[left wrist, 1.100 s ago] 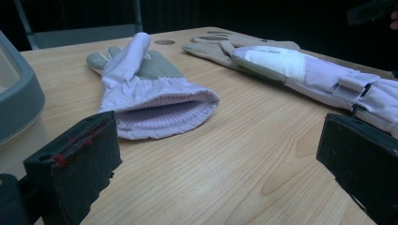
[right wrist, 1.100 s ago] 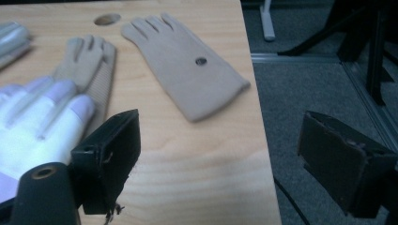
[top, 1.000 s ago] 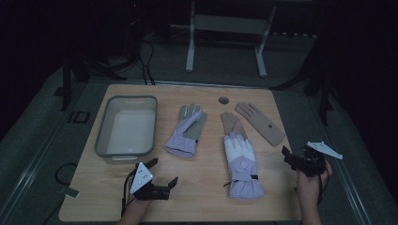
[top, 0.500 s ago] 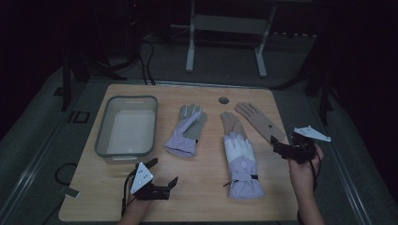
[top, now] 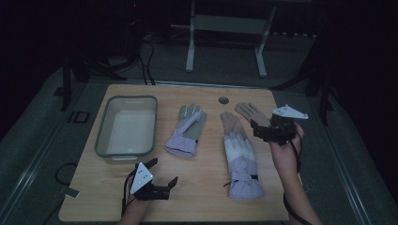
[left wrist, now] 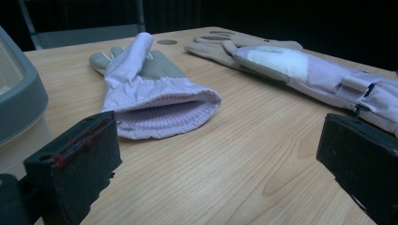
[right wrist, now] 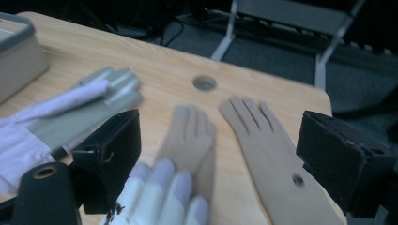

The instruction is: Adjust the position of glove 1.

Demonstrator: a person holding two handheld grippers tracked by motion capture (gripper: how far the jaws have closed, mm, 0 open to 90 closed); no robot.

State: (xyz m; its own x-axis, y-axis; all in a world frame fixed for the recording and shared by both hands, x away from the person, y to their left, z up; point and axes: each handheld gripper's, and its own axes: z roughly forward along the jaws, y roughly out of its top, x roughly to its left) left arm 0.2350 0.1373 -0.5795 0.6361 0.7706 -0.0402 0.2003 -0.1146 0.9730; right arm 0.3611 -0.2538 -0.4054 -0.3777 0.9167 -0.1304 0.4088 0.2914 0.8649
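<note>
The wooden counter (top: 202,197) is carrying everything in the scene, and a small round hole (top: 223,100) is showing near its far edge. At the counter's left, a grey rectangular tub (top: 126,125) is sitting upright with its opening facing up. Right of the tub and apart from it, a lavender glove with a grey palm (top: 187,131) is lying flat, fingers pointing away from the person and its ribbed cuff gaping toward the near edge. Further right, a longer lavender ski glove with a white patch (top: 240,159) is lying with its cuff near the front edge; its fingers are resting on top of a tan glove (top: 232,124), which is pointing toward the hole. Just beside that one, a second tan glove (top: 251,114) is lying flat near the counter's right edge.

The right claw (top: 261,130) is hovering above this second tan glove, its jaws standing wide apart and holding nothing; in the right gripper view (right wrist: 220,154) the two tan gloves are lying between the jaws, below them. The left claw (top: 162,176) is waiting low near the front edge, well apart from the gloves, its jaws also spread wide and empty, and in the left gripper view (left wrist: 211,168) it is facing the open cuff of the grey-palmed glove.
</note>
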